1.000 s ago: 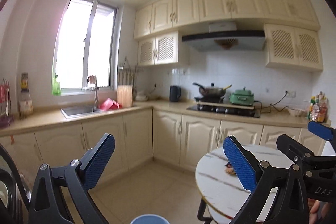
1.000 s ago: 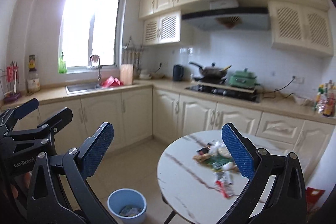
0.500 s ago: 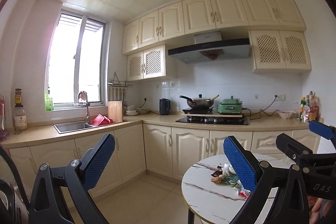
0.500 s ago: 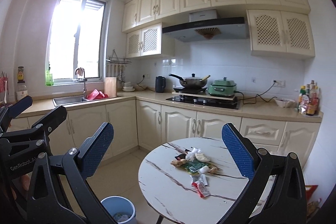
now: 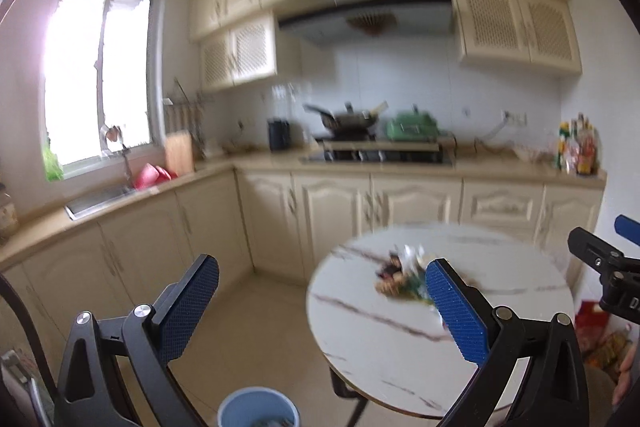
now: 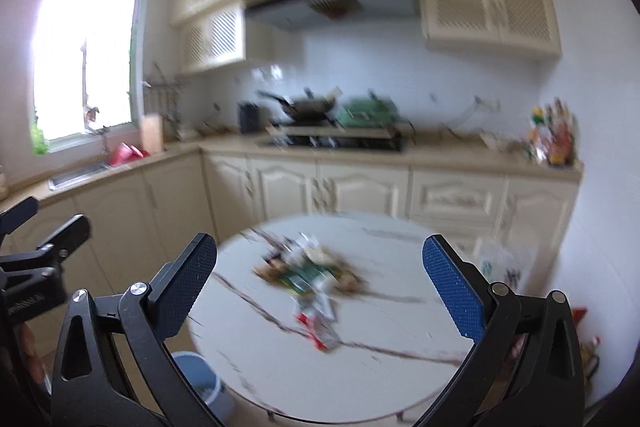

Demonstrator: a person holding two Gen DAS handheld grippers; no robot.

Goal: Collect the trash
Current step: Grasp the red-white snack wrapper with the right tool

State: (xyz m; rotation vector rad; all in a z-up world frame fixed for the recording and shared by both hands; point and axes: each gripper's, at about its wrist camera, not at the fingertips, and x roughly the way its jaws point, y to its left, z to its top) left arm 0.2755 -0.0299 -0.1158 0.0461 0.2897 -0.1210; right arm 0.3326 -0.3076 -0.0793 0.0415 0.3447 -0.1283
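Observation:
A pile of trash (image 6: 310,277), wrappers and scraps, lies near the middle of a round white marble table (image 6: 400,367); the left wrist view shows the same trash (image 5: 400,273) on the table (image 5: 380,339). A blue bin (image 5: 258,409) with some rubbish inside stands on the floor left of the table, and its rim (image 6: 200,375) peeks out in the right wrist view. My left gripper (image 5: 322,311) is open and empty, short of the table's left edge. My right gripper (image 6: 320,291) is open and empty, held above the near side of the table. Both views are motion-blurred.
Cream kitchen cabinets (image 5: 340,203) run along the back and left walls with a sink (image 5: 100,197), hob (image 5: 376,153), wok and green pot. Bottles (image 5: 578,151) stand at the counter's right end. Bags (image 5: 600,343) lie on the floor right of the table.
Both cameras have tilted down and moved closer to the table. The trash pile and the blue bin sit larger and lower in view. Both grippers stay open.

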